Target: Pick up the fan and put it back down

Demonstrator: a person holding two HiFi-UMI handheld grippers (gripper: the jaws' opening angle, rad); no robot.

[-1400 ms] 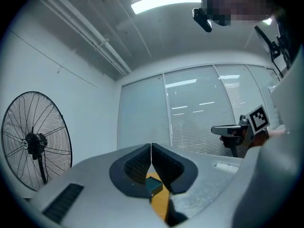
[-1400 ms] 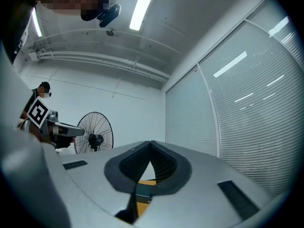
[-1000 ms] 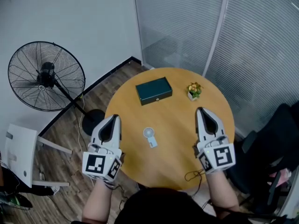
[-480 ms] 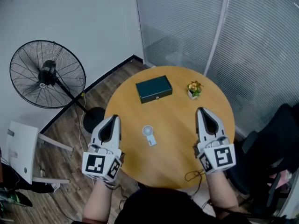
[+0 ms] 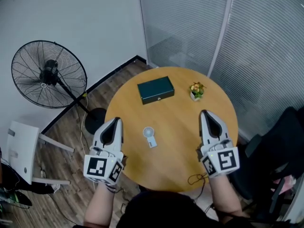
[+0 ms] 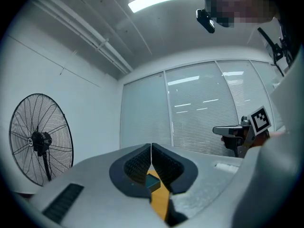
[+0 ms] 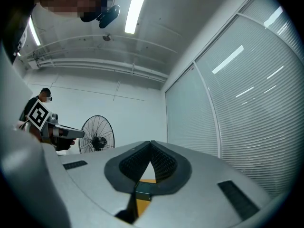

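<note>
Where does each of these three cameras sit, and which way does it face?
Head view: on the head, steeply down at the table; forearms, left gripper, right gripper show.
Left gripper view: on that gripper, level across the table; shut jaws show.
Right gripper view: likewise; shut jaws show.
Shared: both gripper views catch the floor fan.

Round surface (image 5: 175,151) of smooth, orange-tan wood with a soft sheen. Near its centre, a fan (image 5: 149,136) of white plastic. At 12 o'clock, a dark green box (image 5: 156,90) with a dull, even finish. The left gripper (image 5: 116,119) and right gripper (image 5: 203,112) have pale grey matt plastic shells; their pads (image 6: 137,165) are black and rough with a fine grid. Off the surface at 10 o'clock, a floor fan (image 5: 49,74) with a thin black wire grille stands on a floor (image 5: 116,77) of brown wood-look planks. Glass walls (image 5: 185,27) show fine horizontal stripes.
</note>
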